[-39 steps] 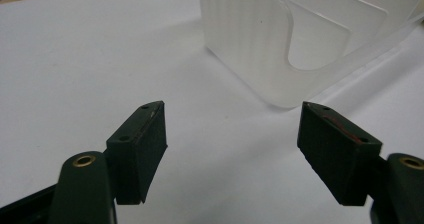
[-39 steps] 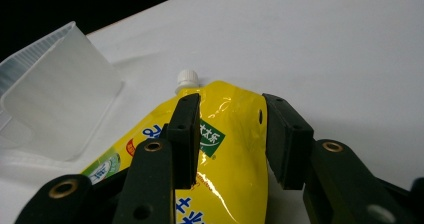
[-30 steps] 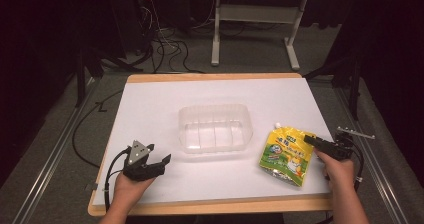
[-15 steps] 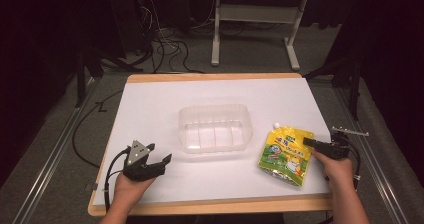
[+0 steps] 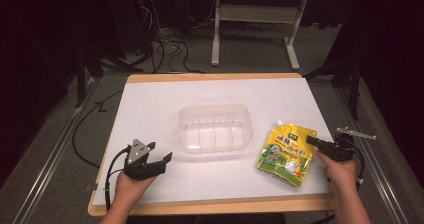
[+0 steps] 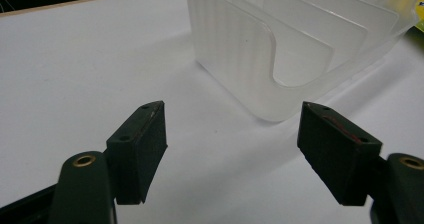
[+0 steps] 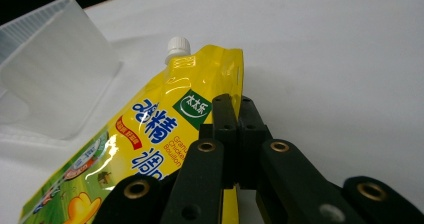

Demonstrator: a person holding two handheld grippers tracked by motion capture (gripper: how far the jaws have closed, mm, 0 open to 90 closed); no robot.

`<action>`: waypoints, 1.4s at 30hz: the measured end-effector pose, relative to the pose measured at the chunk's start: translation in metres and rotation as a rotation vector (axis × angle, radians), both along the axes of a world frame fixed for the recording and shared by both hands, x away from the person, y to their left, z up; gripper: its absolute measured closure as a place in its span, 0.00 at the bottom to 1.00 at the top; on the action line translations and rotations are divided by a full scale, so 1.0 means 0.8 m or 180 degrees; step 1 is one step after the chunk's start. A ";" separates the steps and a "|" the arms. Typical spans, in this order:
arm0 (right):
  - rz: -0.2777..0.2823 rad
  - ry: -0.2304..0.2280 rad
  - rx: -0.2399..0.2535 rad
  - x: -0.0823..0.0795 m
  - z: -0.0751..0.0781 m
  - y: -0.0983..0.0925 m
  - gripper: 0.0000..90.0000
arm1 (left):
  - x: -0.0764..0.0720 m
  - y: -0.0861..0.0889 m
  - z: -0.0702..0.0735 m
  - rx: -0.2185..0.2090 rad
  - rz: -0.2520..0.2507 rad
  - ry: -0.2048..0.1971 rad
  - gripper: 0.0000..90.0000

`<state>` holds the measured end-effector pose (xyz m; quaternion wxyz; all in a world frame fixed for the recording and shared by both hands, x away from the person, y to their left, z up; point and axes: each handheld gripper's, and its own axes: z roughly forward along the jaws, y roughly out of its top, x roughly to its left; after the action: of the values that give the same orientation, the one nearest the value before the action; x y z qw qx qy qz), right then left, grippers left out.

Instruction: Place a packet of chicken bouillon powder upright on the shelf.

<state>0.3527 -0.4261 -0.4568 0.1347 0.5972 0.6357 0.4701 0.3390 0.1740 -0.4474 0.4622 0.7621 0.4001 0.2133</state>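
a: where is the right tool (image 5: 311, 141)?
b: clenched on the edge of a yellow spouted pouch (image 5: 285, 155), which lies flat on the white tabletop (image 5: 150, 119).
a: and the left tool (image 5: 159, 152)?
b: released, jaws wide apart, a clear plastic tub (image 5: 215, 128) just ahead of it, nothing between.

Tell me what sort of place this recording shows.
Probably a lab or data-collection workspace, not a home: a white-topped wooden table under dark surroundings, loose black cables on grey floor, and a white metal desk frame behind.

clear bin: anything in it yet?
Empty. The clear plastic bin holds only its own dividers; the yellow spouted pouch lies flat beside it.
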 end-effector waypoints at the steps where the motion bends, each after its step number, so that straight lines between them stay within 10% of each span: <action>1: 0.0001 -0.0038 -0.0005 -0.002 0.003 0.001 1.00 | 0.000 0.000 0.000 0.0006 0.0015 -0.0014 0.31; 32: 0.0472 -0.1078 -0.0137 -0.066 0.113 0.083 1.00 | 0.006 -0.004 0.006 -0.0123 -0.0027 -0.0066 0.31; 42: 0.0191 -0.1401 -0.0392 -0.055 0.132 0.084 1.00 | -0.009 0.007 0.007 -0.0122 0.0011 -0.0094 0.32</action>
<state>0.3087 -0.3592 -0.3509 0.2922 0.4518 0.6360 0.5532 0.3314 0.1795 -0.4414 0.4821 0.7492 0.3986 0.2176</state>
